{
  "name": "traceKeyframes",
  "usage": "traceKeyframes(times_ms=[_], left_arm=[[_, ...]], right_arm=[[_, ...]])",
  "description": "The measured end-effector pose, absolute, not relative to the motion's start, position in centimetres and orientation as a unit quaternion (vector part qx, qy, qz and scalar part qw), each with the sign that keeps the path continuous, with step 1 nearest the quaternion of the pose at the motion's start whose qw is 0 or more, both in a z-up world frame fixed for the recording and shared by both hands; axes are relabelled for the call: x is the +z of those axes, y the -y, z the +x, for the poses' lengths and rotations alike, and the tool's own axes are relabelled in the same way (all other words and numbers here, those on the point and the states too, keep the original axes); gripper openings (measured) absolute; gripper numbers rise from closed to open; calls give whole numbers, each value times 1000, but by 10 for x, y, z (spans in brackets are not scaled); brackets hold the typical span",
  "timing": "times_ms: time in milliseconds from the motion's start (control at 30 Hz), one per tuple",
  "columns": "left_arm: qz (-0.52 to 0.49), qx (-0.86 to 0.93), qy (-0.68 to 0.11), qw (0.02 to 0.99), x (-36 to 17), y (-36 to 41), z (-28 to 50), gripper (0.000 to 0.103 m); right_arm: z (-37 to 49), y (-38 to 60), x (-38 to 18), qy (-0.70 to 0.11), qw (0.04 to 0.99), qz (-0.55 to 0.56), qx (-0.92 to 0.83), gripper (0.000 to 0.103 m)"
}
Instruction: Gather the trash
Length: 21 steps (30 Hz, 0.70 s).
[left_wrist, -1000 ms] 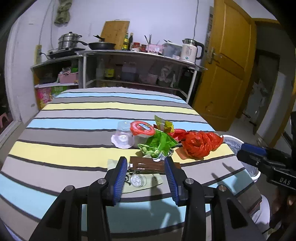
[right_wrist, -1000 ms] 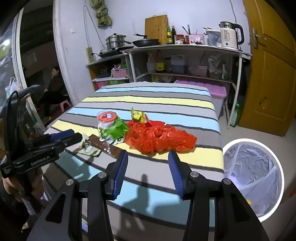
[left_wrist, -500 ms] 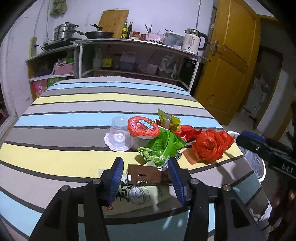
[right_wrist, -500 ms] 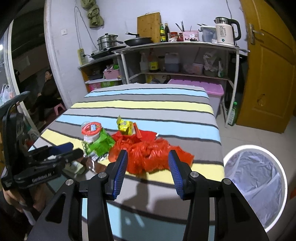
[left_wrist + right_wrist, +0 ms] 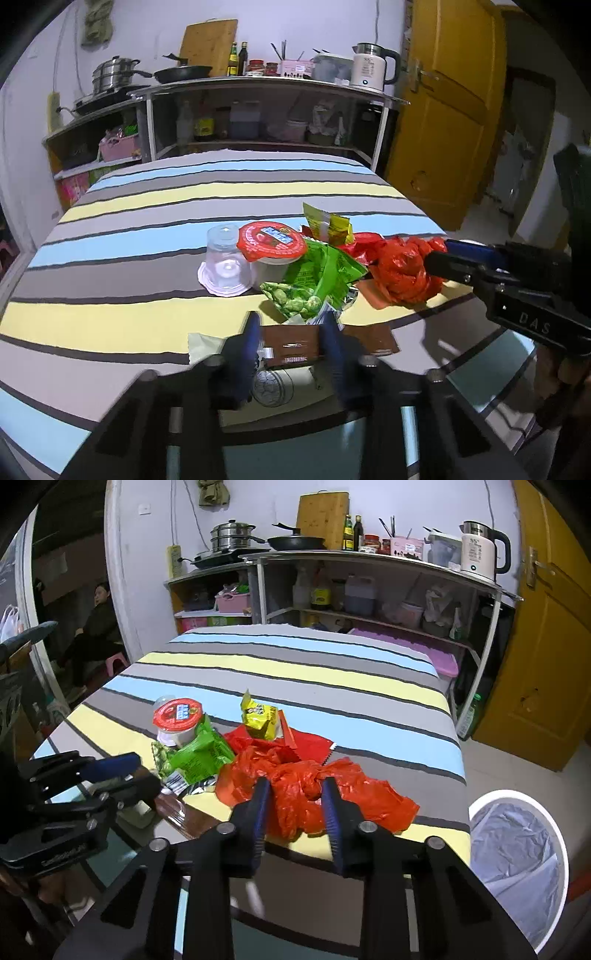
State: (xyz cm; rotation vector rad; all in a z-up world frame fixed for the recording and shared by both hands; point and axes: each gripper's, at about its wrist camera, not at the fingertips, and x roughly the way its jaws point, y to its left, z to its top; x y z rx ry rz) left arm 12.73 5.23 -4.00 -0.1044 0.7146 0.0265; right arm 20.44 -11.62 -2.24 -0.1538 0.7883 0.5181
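Observation:
Trash lies on the striped table [image 5: 147, 199]. My left gripper [image 5: 291, 332] is open, its fingers straddling a brown wrapper [image 5: 295, 343] that lies on a pale green packet [image 5: 207, 347]. Behind are a green pea bag [image 5: 314, 280], a red-lidded cup [image 5: 273, 243], a clear plastic cup [image 5: 223, 262] and a yellow packet [image 5: 328, 225]. My right gripper [image 5: 295, 805] is open, its fingers on either side of the crumpled red plastic bag [image 5: 306, 786]. The right gripper also shows in the left wrist view [image 5: 461, 258].
A white bin with a clear liner [image 5: 517, 860] stands on the floor right of the table. A metal shelf rack [image 5: 369, 590] with pots, bottles and a kettle [image 5: 480, 550] is behind the table. A yellow door [image 5: 546, 646] is at the right. A person [image 5: 92, 627] sits at far left.
Both grippers moved forward and down toward the table. The left one now straddles the brown wrapper; the right one now straddles the red bag. Both jaws have narrowed.

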Motion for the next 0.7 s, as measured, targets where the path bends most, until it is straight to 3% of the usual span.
traceKeyframes(times_ms=[33, 100, 233, 267, 300, 700], left_arm=[[-50, 11, -351, 935, -40, -51, 127, 23], [-51, 6, -355, 934, -41, -51, 126, 2], [-55, 1, -348, 936, -39, -52, 121, 0], [-56, -1, -345, 937, -37, -52, 119, 0], [-57, -4, -342, 938, -36, -51, 117, 0], [-57, -8, -328, 943, -25, -47, 99, 0]], right_arm=[[203, 116, -22, -378, 888, -77, 250, 22], [201, 115, -22, -378, 887, -78, 253, 19], [198, 119, -20, -380, 886, -73, 254, 13], [196, 119, -19, -380, 886, -72, 254, 3], [195, 122, -18, -379, 887, -71, 253, 2], [180, 141, -13, -378, 891, -51, 247, 2]])
